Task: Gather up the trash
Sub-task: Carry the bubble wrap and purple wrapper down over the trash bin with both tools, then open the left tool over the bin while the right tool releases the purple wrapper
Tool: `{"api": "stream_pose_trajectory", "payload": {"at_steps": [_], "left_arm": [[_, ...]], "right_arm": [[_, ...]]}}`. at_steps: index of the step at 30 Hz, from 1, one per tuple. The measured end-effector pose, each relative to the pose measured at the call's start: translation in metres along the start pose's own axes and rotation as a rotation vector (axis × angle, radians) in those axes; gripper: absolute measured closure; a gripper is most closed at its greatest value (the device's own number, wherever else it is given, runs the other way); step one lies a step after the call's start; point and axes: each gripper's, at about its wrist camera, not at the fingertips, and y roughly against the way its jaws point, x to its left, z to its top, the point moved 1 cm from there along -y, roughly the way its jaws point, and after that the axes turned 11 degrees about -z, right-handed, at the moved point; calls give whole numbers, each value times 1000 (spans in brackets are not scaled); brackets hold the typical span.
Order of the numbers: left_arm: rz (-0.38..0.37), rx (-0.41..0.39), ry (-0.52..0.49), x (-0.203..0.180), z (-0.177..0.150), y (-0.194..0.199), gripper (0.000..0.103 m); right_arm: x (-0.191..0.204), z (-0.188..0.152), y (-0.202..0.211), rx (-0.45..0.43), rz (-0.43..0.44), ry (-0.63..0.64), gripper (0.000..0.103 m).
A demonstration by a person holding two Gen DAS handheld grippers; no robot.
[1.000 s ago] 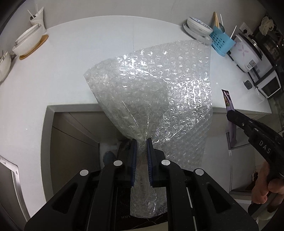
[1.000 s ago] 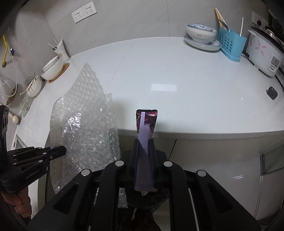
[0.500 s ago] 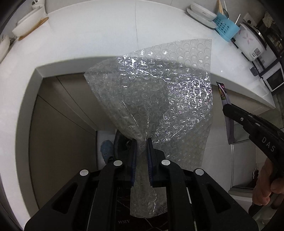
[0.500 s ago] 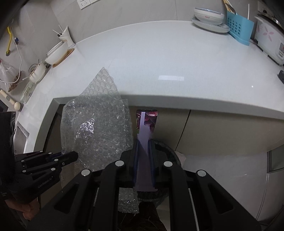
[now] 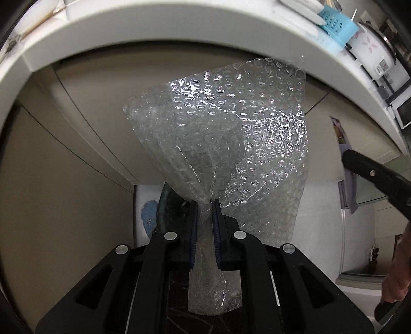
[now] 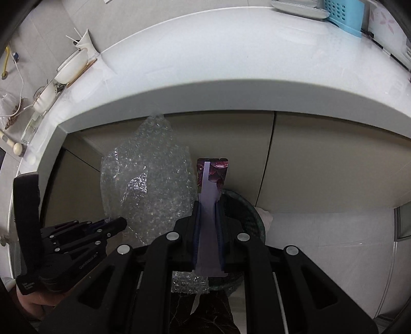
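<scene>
Bubble wrap point(image 5: 221, 144) is pinched in the closed left gripper point(image 5: 204, 226) at lower centre; the right gripper point(image 6: 208, 231) clamps a purple wrapper point(image 6: 212, 177) above the dark bin point(image 6: 246, 213); the wide sheet could catch the bin's rim beneath the table point(image 6: 205, 61) and spill

My white counter point(image 6: 231, 59): bowls point(image 6: 69, 69) at 10 o'clock, blue caddy point(image 6: 344, 12) w/ dish point(image 6: 295, 7) at 1 o'clock.

My left tool point(image 5: 204, 205) pinches glossy clear plastic bubble wrap point(image 5: 226, 144); my right tool point(image 6: 208, 205) pinches a smooth, shiny wrapper point(image 6: 212, 177).
</scene>
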Motion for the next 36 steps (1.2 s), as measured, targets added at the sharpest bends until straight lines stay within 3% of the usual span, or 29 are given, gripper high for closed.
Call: {"api": "stream_pose_trajectory", "payload": {"at_steps": [9,15,24,30,35,36], "left_arm": [[19,50,1,12,-4,-42,93],[27,81,-46,-5,-3,-58,92],[32,80,-96,-12,6,-61,81],[26,44,-78,-12,12,-52,66],[25,-11,-39,-7,14,-37,41],[29,-28,-31,-4,16,-31,32]], "right_arm": [[2,-12,-27,27,-12,9,92],[6,-16,-39,61,-20,9,92],[14,-14,-46,75,-11,1,92],[14,-15,-46,75,-3,14,92],[14,-16,-47,78,6,27,92],[15,-16,-48,78,9,30,92]]}}
